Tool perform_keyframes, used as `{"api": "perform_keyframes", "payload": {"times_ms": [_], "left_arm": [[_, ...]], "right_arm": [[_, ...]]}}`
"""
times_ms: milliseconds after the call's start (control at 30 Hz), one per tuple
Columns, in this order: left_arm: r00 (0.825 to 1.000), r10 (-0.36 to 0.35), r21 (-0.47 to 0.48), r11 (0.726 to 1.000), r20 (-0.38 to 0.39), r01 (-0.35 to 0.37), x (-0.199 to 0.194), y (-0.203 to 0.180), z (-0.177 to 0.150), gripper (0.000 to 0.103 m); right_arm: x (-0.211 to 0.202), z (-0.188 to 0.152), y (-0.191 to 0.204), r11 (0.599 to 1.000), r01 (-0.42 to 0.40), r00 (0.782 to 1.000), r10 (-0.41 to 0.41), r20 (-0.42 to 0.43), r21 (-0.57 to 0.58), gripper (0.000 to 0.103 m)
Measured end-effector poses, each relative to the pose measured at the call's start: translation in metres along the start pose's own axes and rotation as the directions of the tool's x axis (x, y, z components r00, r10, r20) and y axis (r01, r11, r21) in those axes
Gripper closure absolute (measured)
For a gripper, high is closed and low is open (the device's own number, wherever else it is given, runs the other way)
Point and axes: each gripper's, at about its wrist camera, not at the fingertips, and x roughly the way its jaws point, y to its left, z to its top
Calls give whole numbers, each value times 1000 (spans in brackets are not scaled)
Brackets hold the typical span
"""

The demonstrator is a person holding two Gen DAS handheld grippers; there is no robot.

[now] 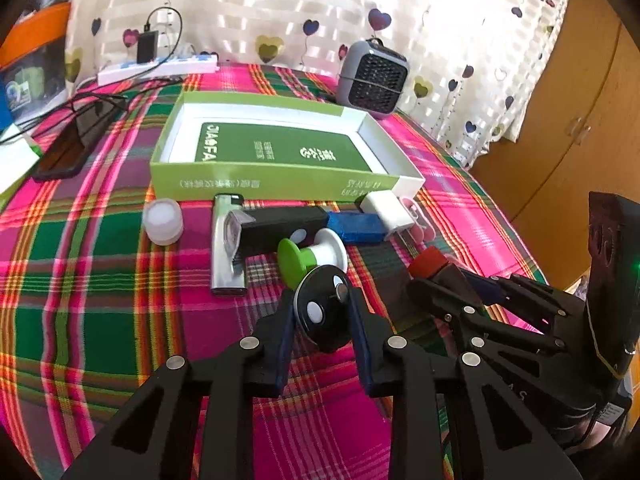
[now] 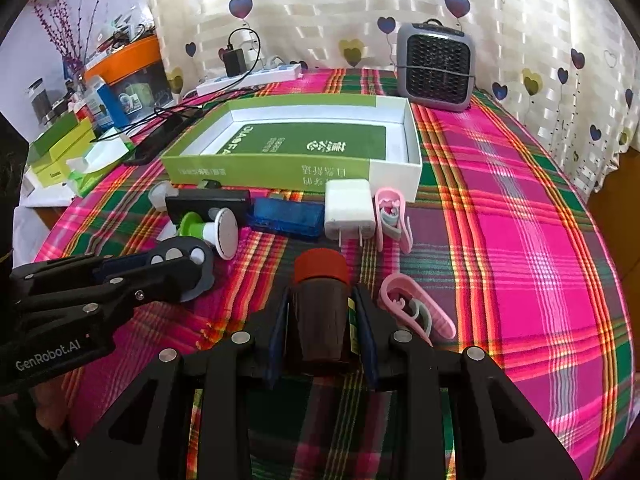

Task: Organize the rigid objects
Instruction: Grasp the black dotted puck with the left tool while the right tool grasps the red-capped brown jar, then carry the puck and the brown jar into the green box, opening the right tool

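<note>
Both grippers loaded for the box (image 1: 276, 186)

A disc (image 1: 326, 312) is clamped in the left gripper (image 1: 324, 326), a bottle (image 2: 320, 300) in the right gripper (image 2: 322, 320), probably for boxing.

— That grey fan heater (image 2: 436, 68) stands at the far edge of the plaid cloth (image 2: 520, 240), against the heart-print curtain (image 2: 360, 0).

— And left of the heater?

— A white power strip (image 2: 248, 78) with a black charger (image 2: 234, 62) plugged in; further left, an orange-rimmed box (image 2: 128, 66).
</note>
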Motion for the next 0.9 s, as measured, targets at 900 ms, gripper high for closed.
{"api": "perform_keyframes", "payload": {"times_ms": [900], "left_arm": [[993,72,-9,997,96,-71,-1,43,99,78]], "right_arm": [[13,93,-23,1000,-3,998,2,64,21,70]]}}
